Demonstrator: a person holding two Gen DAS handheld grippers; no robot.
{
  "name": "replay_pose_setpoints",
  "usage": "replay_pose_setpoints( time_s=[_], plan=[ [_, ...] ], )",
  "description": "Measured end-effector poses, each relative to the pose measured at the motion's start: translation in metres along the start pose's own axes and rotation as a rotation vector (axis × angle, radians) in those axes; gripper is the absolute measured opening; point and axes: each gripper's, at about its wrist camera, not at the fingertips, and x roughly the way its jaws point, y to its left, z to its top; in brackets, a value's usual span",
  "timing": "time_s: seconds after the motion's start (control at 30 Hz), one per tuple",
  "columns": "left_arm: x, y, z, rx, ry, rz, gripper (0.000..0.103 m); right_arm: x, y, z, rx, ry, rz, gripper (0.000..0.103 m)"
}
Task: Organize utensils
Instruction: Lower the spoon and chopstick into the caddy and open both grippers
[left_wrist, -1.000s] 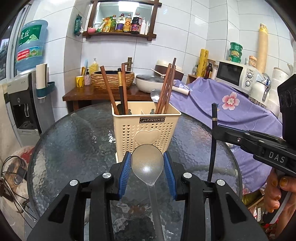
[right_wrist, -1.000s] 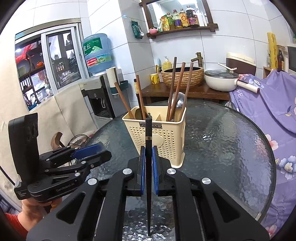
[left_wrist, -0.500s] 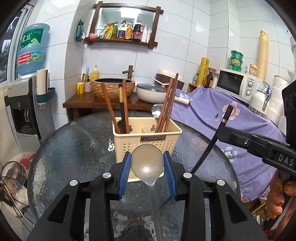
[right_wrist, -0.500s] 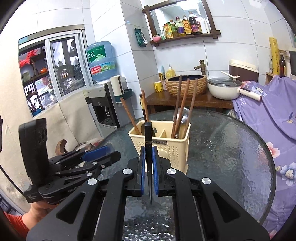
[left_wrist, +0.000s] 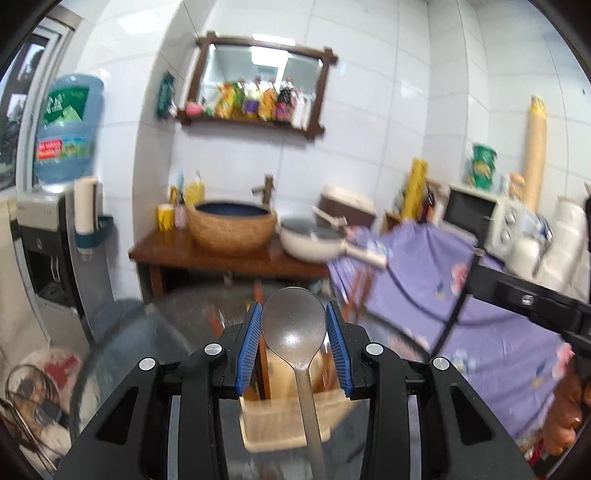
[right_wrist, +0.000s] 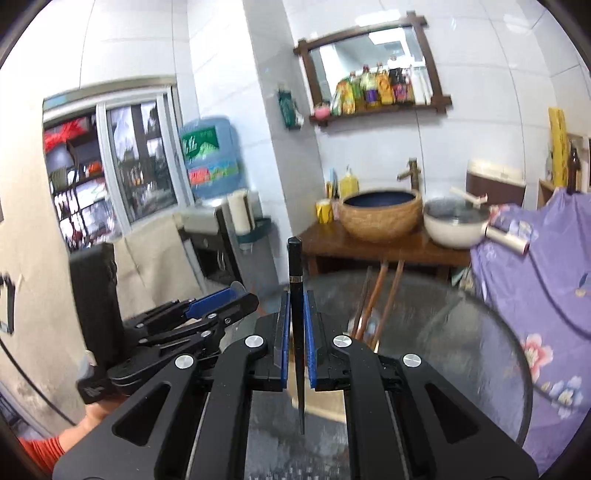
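Observation:
My left gripper (left_wrist: 294, 332) is shut on a steel spoon (left_wrist: 294, 326), bowl up between the blue pads, handle hanging down. Below it stands the cream utensil holder (left_wrist: 284, 421), blurred, with brown chopsticks in it. My right gripper (right_wrist: 295, 332) is shut on a black chopstick (right_wrist: 295, 269) held upright, its tip pointing down over the glass table (right_wrist: 461, 354). The holder's chopsticks (right_wrist: 373, 302) show just right of the right gripper. The right gripper with its chopstick shows at the right of the left wrist view (left_wrist: 517, 299); the left gripper shows at the left of the right wrist view (right_wrist: 207, 314).
A wooden side table (left_wrist: 207, 254) behind carries a woven basin (left_wrist: 232, 229) and a white pan (left_wrist: 314, 240). A purple flowered cloth (left_wrist: 443, 280) covers furniture on the right. A water dispenser (left_wrist: 48, 258) stands at left. A wire object (left_wrist: 26, 398) lies on the floor.
Both grippers have risen and tilted up; the holder has dropped low in both views, now under the grippers. Both views are motion-blurred. Spoon and chopstick stay gripped.

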Motion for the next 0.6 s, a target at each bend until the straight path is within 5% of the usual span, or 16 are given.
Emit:
replay_pose_setpoints(
  time_s=[0.27,0.6],
  plan=[
    [0.043,-0.014,0.032,0.047,-0.183,0.156,0.035,0.018,-0.002,0.055,-0.063,-0.099,-0.112,0.008],
    [0.082,-0.01,-0.014,0.06,-0.152,0.209,0.035,0.066,-0.024,0.011,-0.051,-0.055,-0.141,0.008]
  ],
)
